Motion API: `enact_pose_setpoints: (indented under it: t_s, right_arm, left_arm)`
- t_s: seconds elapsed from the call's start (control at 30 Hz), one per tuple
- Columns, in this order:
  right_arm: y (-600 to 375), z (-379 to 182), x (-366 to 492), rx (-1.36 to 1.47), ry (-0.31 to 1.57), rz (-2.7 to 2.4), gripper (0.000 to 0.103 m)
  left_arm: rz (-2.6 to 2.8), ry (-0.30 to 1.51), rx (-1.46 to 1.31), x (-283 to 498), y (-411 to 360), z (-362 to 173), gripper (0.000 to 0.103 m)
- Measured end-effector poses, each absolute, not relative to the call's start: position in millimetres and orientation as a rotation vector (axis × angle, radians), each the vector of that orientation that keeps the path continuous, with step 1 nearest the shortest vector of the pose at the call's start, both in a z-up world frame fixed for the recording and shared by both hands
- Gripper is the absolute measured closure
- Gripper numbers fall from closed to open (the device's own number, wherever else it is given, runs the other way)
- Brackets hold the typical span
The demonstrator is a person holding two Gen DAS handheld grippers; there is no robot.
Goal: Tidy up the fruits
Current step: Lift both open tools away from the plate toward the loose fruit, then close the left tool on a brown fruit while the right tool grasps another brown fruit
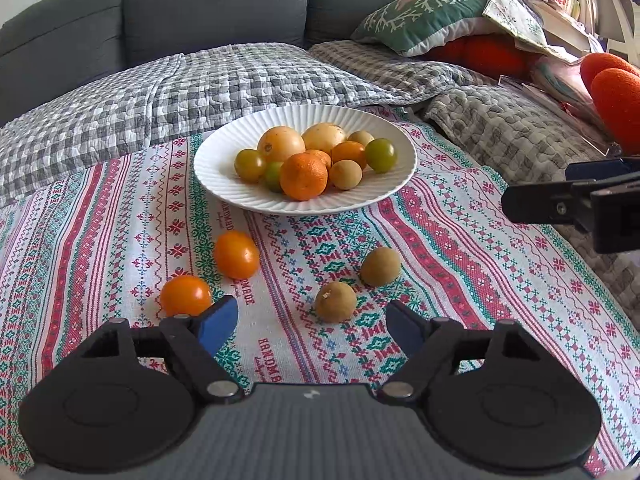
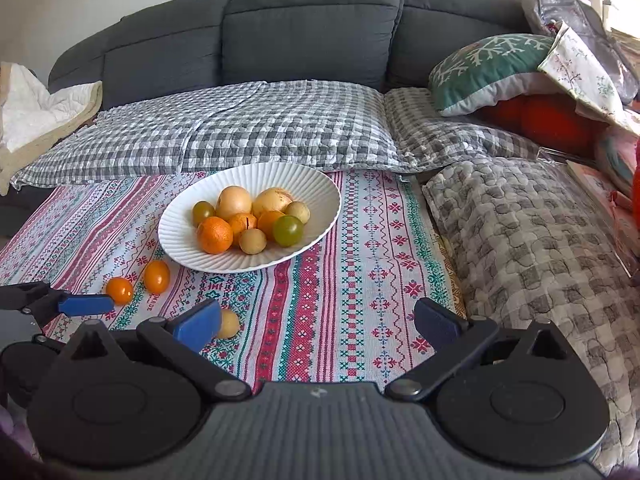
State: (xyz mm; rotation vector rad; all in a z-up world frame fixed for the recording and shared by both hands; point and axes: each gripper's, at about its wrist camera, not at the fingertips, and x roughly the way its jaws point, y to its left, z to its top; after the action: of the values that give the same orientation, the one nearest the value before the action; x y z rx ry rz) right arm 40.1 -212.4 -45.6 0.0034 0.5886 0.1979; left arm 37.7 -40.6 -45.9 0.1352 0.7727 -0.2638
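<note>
Patterned cloth [image 1: 460,248] w/ white plate [image 1: 224,184] holding mixed fruits [image 1: 303,176]; both tools open.

Open cloth [image 2: 360,280] right of plate [image 2: 320,184]

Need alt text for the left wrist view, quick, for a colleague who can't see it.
Open left hand-held gripper hovers over a patterned cloth where two orange tomatoes and two brown longans lie loose; behind them is a white plate piled with fruit.
</note>
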Motion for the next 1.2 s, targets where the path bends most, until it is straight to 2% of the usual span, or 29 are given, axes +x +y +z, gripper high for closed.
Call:
enact_pose_setpoints:
  t_s: [0.17, 0.5, 0.53, 1.2]
  right_arm:
    - [-213.7, -47.8, 43.5, 0.008, 0.599, 0.194, 0.0]
    - [-215.7, -51.1, 48.5, 0.013, 0.616, 0.185, 0.0]
    - [-215.7, -51.4, 48.9, 0.014, 0.618, 0.186, 0.0]
    - [-172.9, -75.5, 76.6, -0.026, 0.717, 0.238, 0.002]
  left_arm:
    - [-0.279, 0.813, 0.119, 46.0, -49.1, -53.3, 0.057]
    - [-0.271, 0.857, 0.088, 57.6, -55.3, -58.5, 0.085]
    - [-0.27, 0.858, 0.088, 58.0, -55.2, -58.2, 0.091]
    - [-0.264, 0.889, 0.103, 45.8, -7.9, -38.9, 0.091]
